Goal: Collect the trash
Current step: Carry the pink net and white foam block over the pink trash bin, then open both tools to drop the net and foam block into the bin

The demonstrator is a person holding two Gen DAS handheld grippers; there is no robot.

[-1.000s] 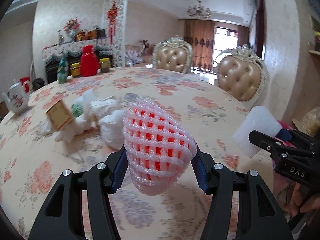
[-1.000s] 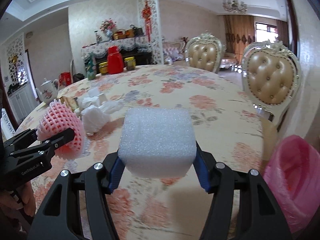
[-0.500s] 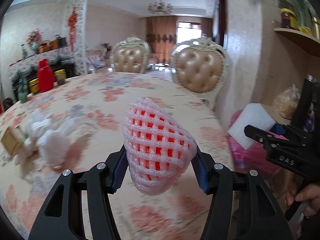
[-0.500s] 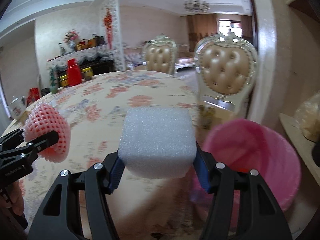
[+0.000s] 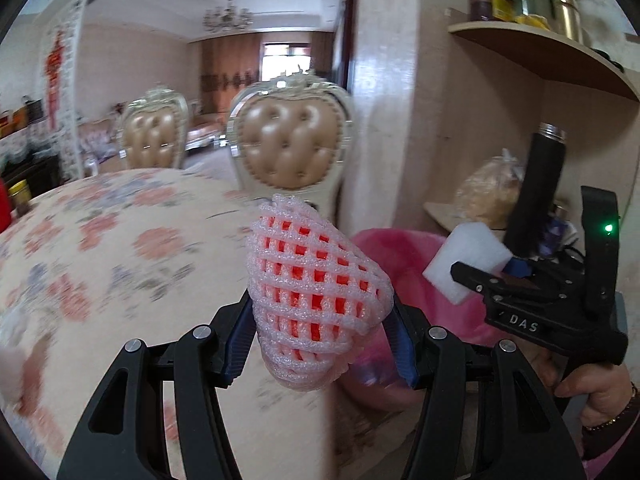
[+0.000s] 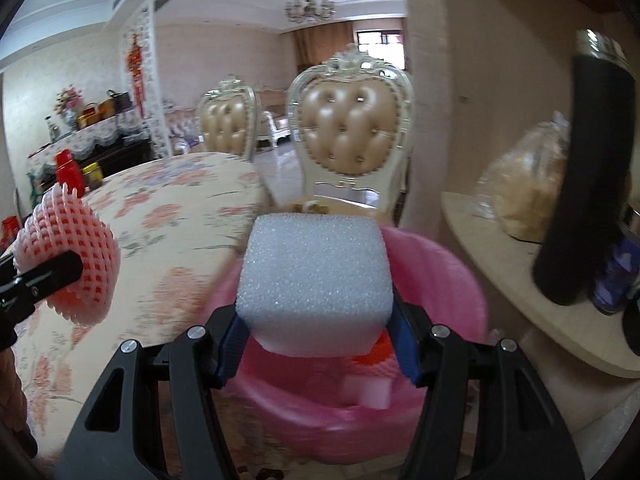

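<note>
A: Right claw clamped on the white foam block, hanging over the mouth of the pink bin. Left claw pinches the pink foam fruit net, which sits over the tabletop edge, just short of the bin.

B: Best move?

A: My read: open the right claw only once the block is well inside the rim, since light foam may bounce out. Then bring the net across and release it low.

B: Anything in the way?

A: Bin already holds scraps, including a white piece. The black flask and plastic bag on the shelf stand near the right claw. Padded chair sits behind the bin.
</note>
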